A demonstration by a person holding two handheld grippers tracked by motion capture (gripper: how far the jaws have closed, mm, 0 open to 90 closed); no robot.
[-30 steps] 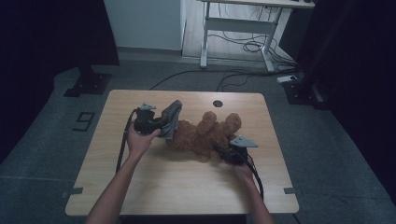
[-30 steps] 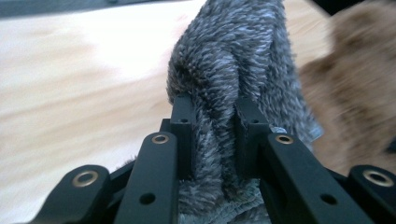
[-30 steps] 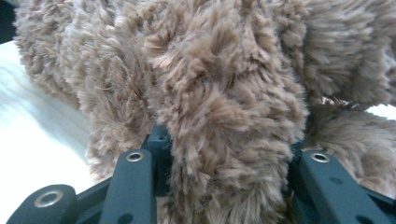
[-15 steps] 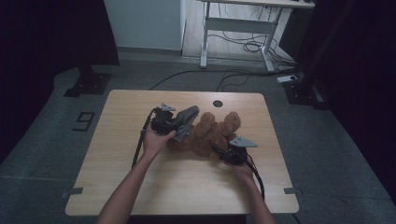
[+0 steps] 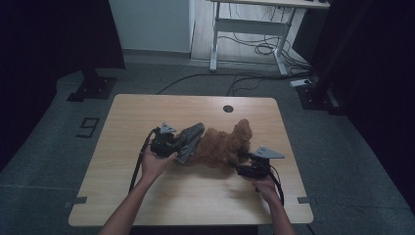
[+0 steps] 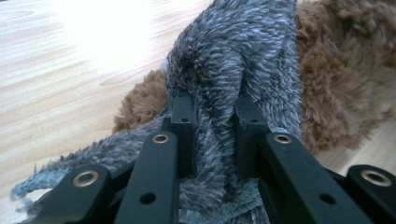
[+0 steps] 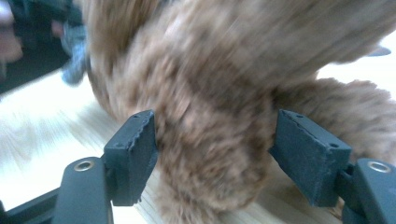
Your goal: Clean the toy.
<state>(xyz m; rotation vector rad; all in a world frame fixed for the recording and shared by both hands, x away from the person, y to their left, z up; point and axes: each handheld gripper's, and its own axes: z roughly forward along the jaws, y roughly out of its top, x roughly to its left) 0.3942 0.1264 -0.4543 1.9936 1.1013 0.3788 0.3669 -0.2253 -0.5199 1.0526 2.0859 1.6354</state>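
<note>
A brown plush bear (image 5: pixel 222 144) lies in the middle of the wooden table (image 5: pixel 147 205). My left gripper (image 5: pixel 181 147) is shut on a grey fuzzy cloth (image 5: pixel 192 138) that rests against the bear's left side. In the left gripper view the jaws (image 6: pixel 215 112) pinch a fold of the grey cloth (image 6: pixel 243 51), with the bear (image 6: pixel 345 84) behind it. My right gripper (image 5: pixel 238 164) is at the bear's near right side. Its jaws have just been opening and stand wide (image 7: pixel 212 135) around a limb of the bear (image 7: pixel 224 70), which lies loose between them.
A round cable hole (image 5: pixel 228 108) sits near the table's far edge. Beyond the table stands a white-legged desk (image 5: pixel 244 29) with cables (image 5: pixel 254 46) on the floor. A black stand base (image 5: pixel 93 88) is at the far left.
My left gripper has carried the grey cloth to the right, up against the bear. The right hand has lifted a little at the bear's near side.
</note>
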